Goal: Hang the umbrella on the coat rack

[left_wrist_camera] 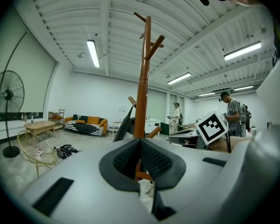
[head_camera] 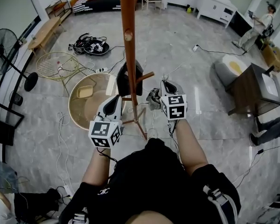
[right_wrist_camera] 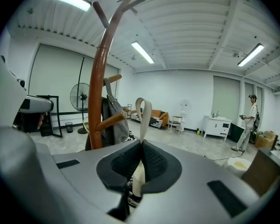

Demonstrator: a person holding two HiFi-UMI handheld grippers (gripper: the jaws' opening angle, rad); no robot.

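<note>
We stand at the coat rack (head_camera: 129, 41), its wooden pole rising from the grey floor (head_camera: 200, 69), with a dark bag (head_camera: 123, 80) on a low peg. The patterned umbrella (head_camera: 154, 97) hangs just beside the pole by its beige strap (right_wrist_camera: 143, 113), which our right tongs (right_wrist_camera: 141, 143) pinch. Our left tongs (left_wrist_camera: 141, 141) are closed on nothing.

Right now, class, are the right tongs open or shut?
Shut. In the right gripper view the right tongs are closed on the beige strap loop, which stands up above them.
</note>
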